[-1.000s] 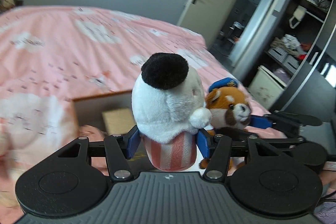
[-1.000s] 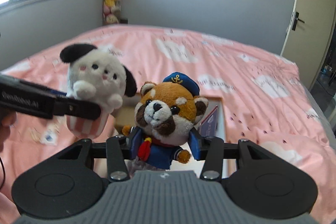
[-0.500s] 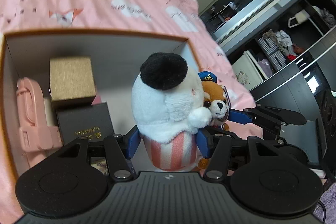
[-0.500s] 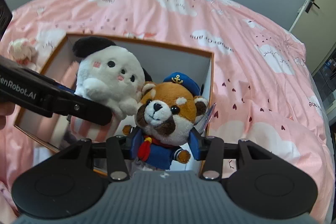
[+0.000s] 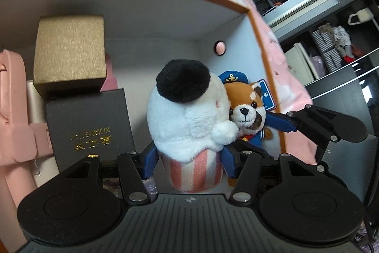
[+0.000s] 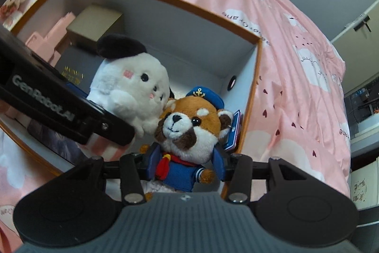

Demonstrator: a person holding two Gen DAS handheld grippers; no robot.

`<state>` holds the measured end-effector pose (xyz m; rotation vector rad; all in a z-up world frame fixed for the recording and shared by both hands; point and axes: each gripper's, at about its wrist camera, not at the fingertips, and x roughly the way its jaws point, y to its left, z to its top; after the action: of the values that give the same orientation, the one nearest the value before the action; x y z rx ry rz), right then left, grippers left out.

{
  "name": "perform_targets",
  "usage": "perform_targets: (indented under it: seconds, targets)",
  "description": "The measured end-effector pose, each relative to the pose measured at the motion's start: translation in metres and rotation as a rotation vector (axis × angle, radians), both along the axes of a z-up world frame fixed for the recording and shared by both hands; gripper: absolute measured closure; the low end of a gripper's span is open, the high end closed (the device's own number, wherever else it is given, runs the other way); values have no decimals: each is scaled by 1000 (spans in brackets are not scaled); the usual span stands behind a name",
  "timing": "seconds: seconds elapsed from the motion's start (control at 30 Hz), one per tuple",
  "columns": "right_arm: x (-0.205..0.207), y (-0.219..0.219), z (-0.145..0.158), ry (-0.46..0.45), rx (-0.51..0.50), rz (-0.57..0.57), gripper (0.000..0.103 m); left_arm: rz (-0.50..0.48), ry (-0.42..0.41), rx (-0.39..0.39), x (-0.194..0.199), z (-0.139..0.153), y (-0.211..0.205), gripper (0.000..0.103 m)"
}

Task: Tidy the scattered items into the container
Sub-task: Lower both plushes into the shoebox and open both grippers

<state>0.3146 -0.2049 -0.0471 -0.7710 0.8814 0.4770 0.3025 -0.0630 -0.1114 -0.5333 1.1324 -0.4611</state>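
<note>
Soft dim indoor light, mostly sharp, heavy fisheye bending at edges

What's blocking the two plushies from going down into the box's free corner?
Nothing visible. The white plush and red panda plush hang over bare box floor; the gold box and black box sit off to the left.

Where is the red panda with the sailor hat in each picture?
Left wrist: the panda sits right of centre, behind the white plush, clamped by the right gripper.
Right wrist: the panda is at centre, between the fingers.
Shared landmark: the gold box inside the container.
</note>
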Motion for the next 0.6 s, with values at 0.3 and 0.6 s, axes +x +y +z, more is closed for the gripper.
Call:
perform_targets:
  seconds: [0.3, 0.6]
  targets:
    - [0, -1, 2, 36, -25, 52, 46, -11, 41, 56, -4, -8, -6, 38]
    - [-14, -9, 19, 86, -20, 81, 53, -46, 89, 87, 1, -13, -17, 37]
